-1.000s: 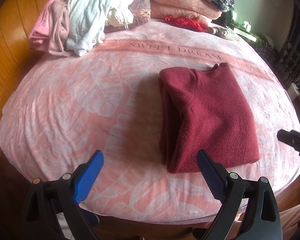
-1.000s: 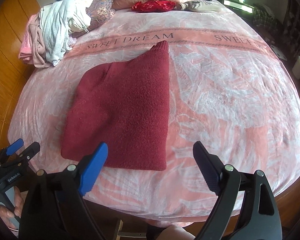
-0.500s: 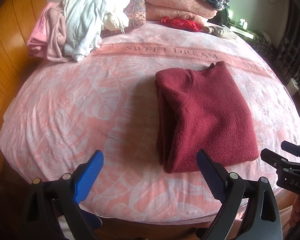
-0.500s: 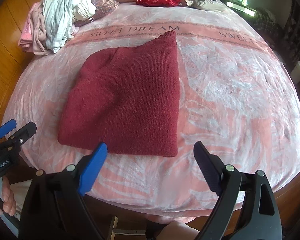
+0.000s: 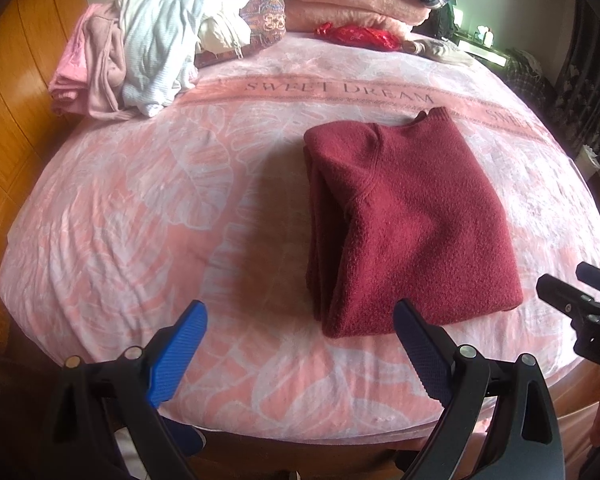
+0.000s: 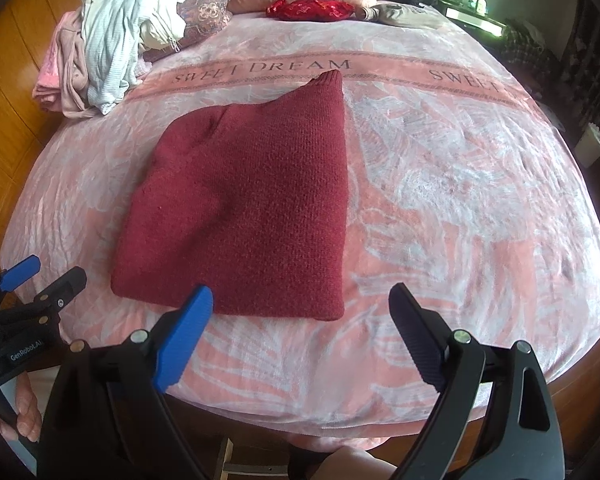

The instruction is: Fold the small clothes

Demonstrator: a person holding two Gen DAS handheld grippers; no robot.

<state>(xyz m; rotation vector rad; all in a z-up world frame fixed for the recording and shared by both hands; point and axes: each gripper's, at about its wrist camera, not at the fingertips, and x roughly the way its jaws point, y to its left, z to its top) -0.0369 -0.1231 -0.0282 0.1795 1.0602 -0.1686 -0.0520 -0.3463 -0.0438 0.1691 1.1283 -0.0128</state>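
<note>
A: Bed (image 5: 148, 216), pink blanket; clothes pile (image 5: 148, 48) upper left, wooden wall at the left edge. The sweater (image 6: 252, 216)?

B: Centre frame, folded flat. Soft thick knit, probably limp and light; layers may slide apart, so pinch all of them at the near-edge corners.

A: Tools?

B: Left tool (image 5: 300, 344) and right tool (image 6: 300, 328) both gape wide, empty, short of the near edge.

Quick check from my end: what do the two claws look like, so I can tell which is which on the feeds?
They look the same. The left claw and the right claw each have black plastic arms with round metal pins, one bright blue ribbed pad and one dark navy ribbed pad. White lettering on the left claw's body, seen from the right camera, reads GenRobot.AI. No cables or sleeves show.
</note>
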